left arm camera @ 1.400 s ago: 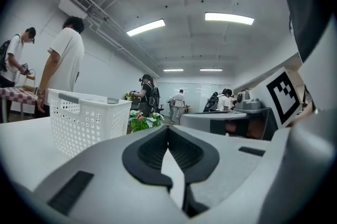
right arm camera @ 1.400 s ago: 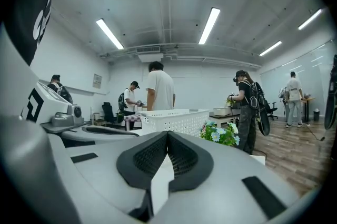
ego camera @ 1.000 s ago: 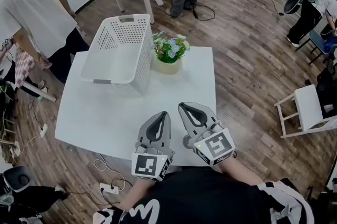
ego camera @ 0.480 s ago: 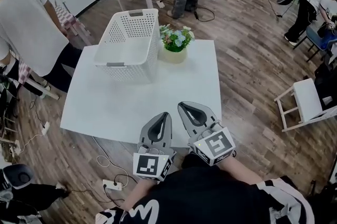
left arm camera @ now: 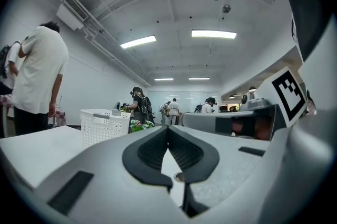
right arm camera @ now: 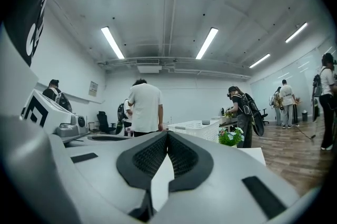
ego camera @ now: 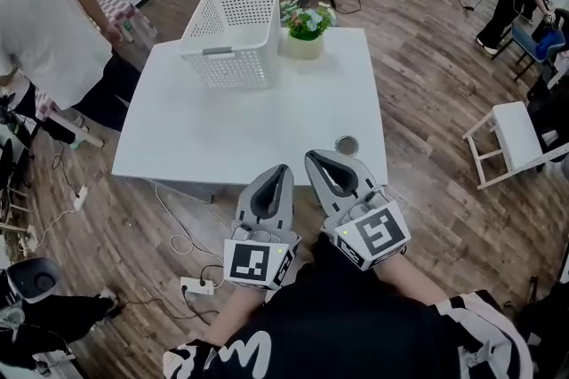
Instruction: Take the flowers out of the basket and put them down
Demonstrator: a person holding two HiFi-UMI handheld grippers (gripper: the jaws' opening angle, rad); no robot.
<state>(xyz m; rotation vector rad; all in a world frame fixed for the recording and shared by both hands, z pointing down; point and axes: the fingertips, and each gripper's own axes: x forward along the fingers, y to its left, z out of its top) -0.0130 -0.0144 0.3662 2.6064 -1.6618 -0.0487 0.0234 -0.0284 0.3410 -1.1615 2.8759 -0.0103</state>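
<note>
Head view shows a white table (ego camera: 249, 128) on a wood floor. A white basket (ego camera: 233, 32) stands at the far end of the table. The flowers (ego camera: 307, 20) sit in a small pot on the table, just beside the basket on its right side, not in it. A small round thing (ego camera: 347, 144) lies near the table's close edge.

The left gripper (ego camera: 282, 170) and the right gripper (ego camera: 312, 157) hang side by side at the close edge, well apart from the flowers. Left gripper view shows its jaws pressed together with nothing between them (left arm camera: 168, 128). Right gripper view shows the same: its jaws are squeezed together and hold nothing (right arm camera: 167, 136). Past them the flowers (right arm camera: 230, 136) and the basket (right arm camera: 197, 131) look small and far off.

A person in a white shirt (ego camera: 49, 30) stands left of the table. A white chair (ego camera: 516, 137) stands to the right.
</note>
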